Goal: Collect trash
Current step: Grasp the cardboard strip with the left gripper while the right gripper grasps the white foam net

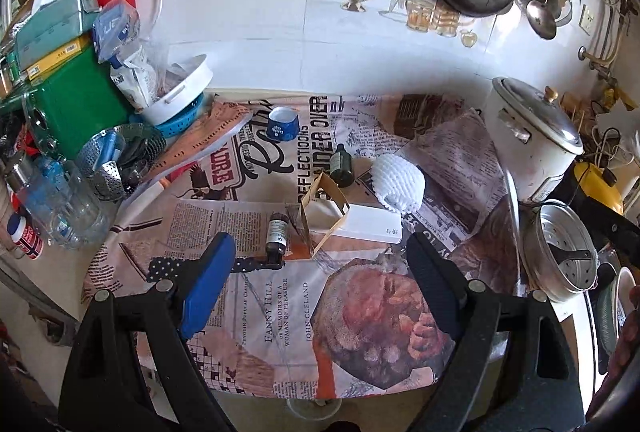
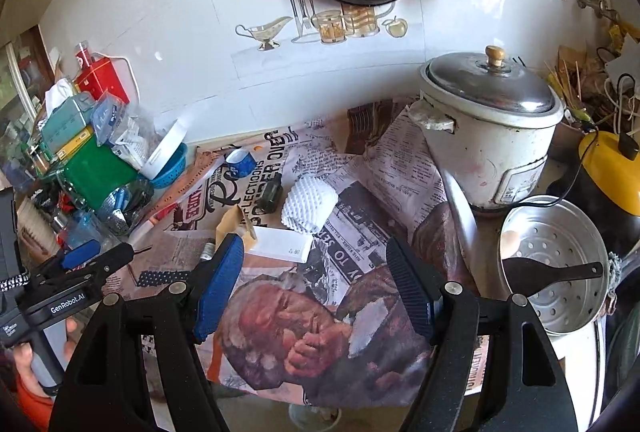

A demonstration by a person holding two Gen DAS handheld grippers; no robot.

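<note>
Both hand-held grippers, left gripper [image 1: 316, 264] and right gripper [image 2: 316, 272], hover spread wide and empty. Just ahead of them, left to right around the flat white rectangular box [image 1: 362, 226]: small brown glass bottle [image 1: 277, 232] lying lengthwise toward the left gripper, torn tan cardboard sleeve [image 1: 324, 206], white foam fruit net [image 1: 398, 184]. Everything rests on a newspaper-print tablecloth [image 1: 280, 312] in a cluttered kitchen.

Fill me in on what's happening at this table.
A person holds a two-finger tool in each hand over a newspaper-covered table, collecting trash. Both the left tool and the right tool are open and empty, above the paper. Nothing is picked up yet: the white foam net, torn cardboard box, two dark small bottles and blue cup lie ahead of them, beside a rice cooker.
</note>
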